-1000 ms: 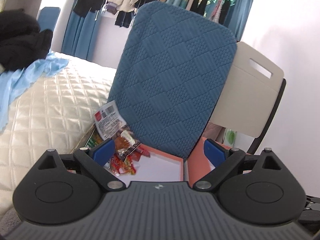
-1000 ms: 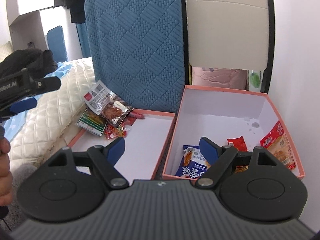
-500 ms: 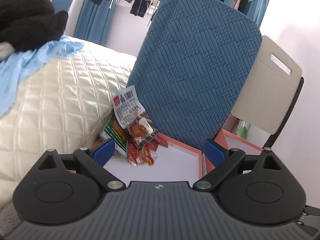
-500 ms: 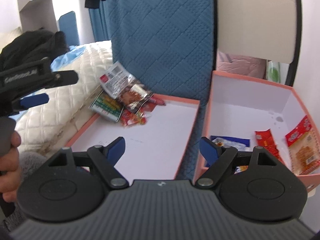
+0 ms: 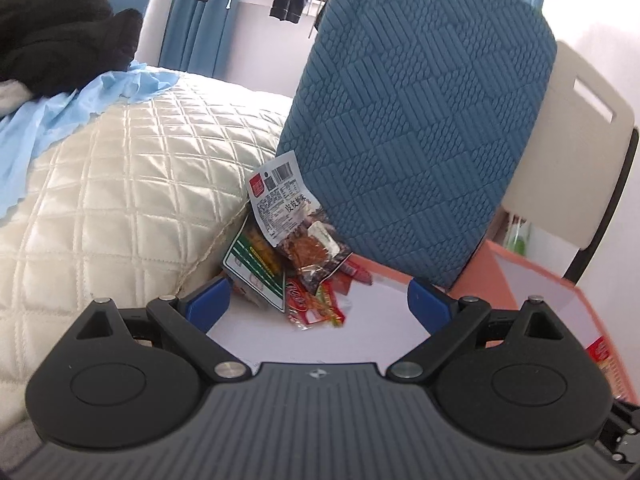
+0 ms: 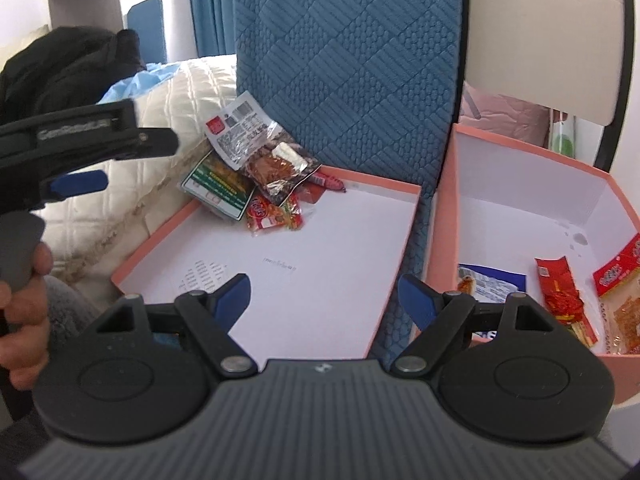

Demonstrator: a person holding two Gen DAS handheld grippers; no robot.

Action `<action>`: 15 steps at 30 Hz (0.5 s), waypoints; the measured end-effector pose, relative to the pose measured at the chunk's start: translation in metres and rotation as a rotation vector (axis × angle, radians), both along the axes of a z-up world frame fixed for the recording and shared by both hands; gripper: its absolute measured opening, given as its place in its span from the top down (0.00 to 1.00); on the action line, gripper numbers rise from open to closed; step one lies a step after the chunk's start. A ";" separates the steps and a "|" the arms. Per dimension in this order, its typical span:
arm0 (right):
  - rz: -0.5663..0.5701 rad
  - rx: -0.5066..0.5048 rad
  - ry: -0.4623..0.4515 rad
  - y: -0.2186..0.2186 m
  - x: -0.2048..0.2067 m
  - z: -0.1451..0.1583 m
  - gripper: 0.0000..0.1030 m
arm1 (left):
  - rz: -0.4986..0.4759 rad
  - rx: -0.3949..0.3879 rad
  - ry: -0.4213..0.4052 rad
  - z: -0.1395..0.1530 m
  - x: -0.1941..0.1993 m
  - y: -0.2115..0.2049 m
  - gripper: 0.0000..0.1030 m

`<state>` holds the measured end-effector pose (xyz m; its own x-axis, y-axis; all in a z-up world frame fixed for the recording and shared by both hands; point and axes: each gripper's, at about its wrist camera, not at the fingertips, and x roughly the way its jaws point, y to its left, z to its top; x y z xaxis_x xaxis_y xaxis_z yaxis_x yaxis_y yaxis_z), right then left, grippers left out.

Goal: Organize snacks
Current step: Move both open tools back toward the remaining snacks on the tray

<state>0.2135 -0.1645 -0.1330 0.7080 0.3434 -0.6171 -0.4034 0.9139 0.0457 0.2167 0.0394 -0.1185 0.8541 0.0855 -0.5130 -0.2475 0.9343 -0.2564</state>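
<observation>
We are holding both the left hand-held gripper (image 5: 318, 304) and right hand-held gripper (image 6: 322, 300) spread apart, empty, above the shallow pink tray (image 6: 400, 216); crinkly foil snack packets (image 5: 296, 248) are lying piled just ahead in its far corner.

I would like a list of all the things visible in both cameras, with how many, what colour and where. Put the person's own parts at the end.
Shallow tray: 1, pink rim, white inside, left of the deep box.
Deep box: 1, pink outside, white inside, on the right.
Snack packets in tray: about five, overlapping, red, green and clear, far left corner.
Snack packets in box: 3, one blue-white, two red, near end.
Cushion: 1, blue, upright behind the tray.
Chair back: 1, beige, behind the box.
Quilt: 1, cream, left.
Clothing: black, on the quilt.
Left gripper: open, empty.
Right gripper: open, empty.
Left hand: 1, on the left gripper's handle.
</observation>
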 end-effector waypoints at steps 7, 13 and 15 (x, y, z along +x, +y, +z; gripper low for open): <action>0.017 0.002 -0.004 0.016 0.015 -0.008 0.20 | -0.002 0.042 0.020 -0.008 0.026 0.006 0.05; 0.040 0.013 -0.008 0.023 0.028 -0.014 0.20 | -0.008 0.091 0.075 -0.019 0.049 0.013 0.05; 0.051 0.011 -0.016 0.026 0.031 -0.015 0.20 | -0.015 0.109 0.082 -0.022 0.056 0.014 0.05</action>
<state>0.2448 -0.1381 -0.1483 0.6993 0.3856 -0.6020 -0.4498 0.8918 0.0487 0.2725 0.0534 -0.1407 0.8113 0.1321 -0.5695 -0.2491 0.9594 -0.1324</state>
